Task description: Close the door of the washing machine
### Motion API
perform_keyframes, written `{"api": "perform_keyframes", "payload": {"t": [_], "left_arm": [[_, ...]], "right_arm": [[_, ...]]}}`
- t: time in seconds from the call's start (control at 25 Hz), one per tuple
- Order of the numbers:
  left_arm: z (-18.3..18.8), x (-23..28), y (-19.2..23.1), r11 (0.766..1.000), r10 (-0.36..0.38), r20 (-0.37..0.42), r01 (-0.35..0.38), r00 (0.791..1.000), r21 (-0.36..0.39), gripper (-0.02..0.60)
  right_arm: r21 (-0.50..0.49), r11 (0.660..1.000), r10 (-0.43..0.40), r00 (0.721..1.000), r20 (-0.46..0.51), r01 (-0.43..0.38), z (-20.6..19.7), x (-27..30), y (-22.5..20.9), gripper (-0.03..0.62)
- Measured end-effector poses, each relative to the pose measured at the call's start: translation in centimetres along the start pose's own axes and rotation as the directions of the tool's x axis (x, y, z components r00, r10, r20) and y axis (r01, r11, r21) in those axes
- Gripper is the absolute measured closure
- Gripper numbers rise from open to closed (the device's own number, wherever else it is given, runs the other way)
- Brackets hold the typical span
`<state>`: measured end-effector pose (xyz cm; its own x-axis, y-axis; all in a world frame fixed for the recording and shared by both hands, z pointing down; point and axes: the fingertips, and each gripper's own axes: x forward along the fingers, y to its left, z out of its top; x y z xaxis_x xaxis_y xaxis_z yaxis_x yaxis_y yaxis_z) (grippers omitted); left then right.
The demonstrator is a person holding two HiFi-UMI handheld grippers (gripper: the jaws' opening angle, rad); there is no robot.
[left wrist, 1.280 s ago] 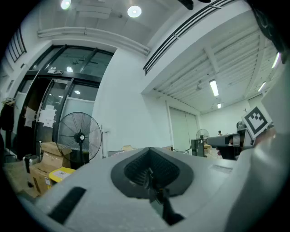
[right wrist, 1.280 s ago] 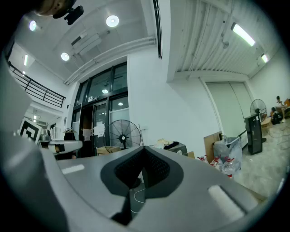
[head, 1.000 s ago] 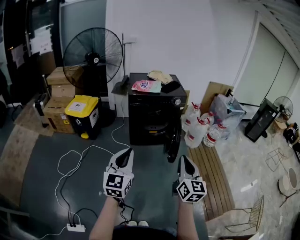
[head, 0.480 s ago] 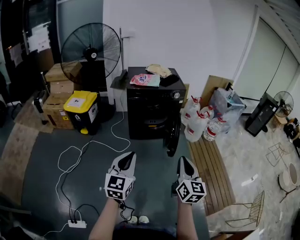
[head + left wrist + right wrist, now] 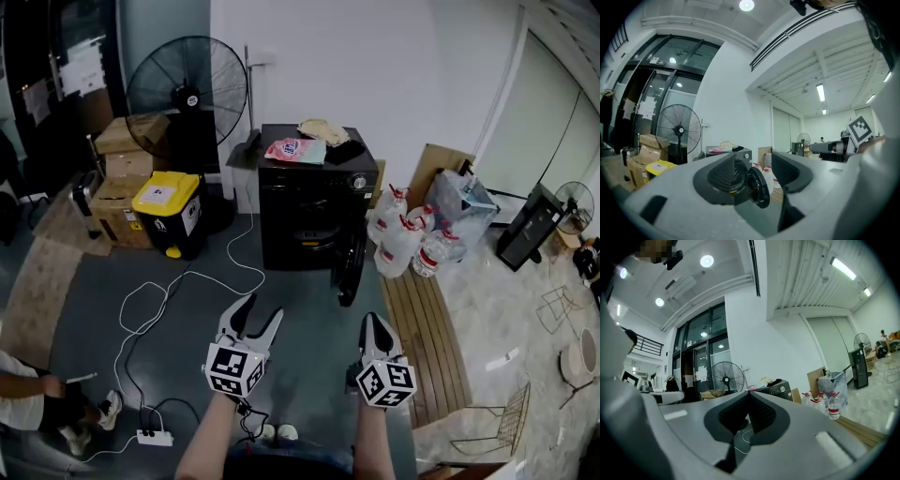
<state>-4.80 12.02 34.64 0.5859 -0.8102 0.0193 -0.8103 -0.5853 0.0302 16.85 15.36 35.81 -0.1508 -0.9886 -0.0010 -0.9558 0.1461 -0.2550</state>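
In the head view the left gripper (image 5: 261,310), shut a moment ago, is opening on nothing, the right gripper (image 5: 373,323) stays closed, and the washing machine (image 5: 314,211) stands well ahead with its door (image 5: 349,267) hanging open, so I judge the closing not yet begun. The left gripper view frames that far-off door (image 5: 758,188) between parted, empty jaws. The right gripper view shows pads pressed together, and print on the pink packet (image 5: 296,150) and yellow bin (image 5: 167,202) is too small to read.

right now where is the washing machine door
In the head view, the door hangs open at the right front of the black washing machine, beside the water jugs.
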Motion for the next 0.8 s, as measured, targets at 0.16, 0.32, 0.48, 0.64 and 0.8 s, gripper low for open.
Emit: {"api": "perform_keyframes", "payload": {"t": [0.16,0.32,0.48,0.64,0.8], "left_arm": [[0.0,-0.1,0.1,1.0,0.002,0.002,-0.002,1.0,0.007,0.33],[0.5,0.3,0.3,1.0,0.017,0.009,-0.017,1.0,0.013,0.328],[0.6,1.0,0.3,0.999,0.038,0.021,-0.038,0.999,0.011,0.328],[0.2,1.1,0.1,0.998,0.056,0.022,-0.057,0.998,0.014,0.328],[0.3,1.7,1.2,0.997,0.078,0.025,-0.078,0.997,0.012,0.328]], "right_arm": [[0.008,1.0,0.014,1.0,-0.004,-0.013,-0.3,0.4,0.2,0.582],[0.014,0.999,0.031,1.0,-0.005,-0.031,-0.3,1.1,0.0,0.582],[0.021,0.999,0.044,0.999,-0.003,-0.043,-0.3,1.8,-0.9,0.582],[0.034,0.998,0.051,0.999,-0.007,-0.051,-0.8,2.6,-2.0,0.582],[0.049,0.997,0.057,0.998,-0.023,-0.056,-1.5,4.1,-2.6,0.582]]}}
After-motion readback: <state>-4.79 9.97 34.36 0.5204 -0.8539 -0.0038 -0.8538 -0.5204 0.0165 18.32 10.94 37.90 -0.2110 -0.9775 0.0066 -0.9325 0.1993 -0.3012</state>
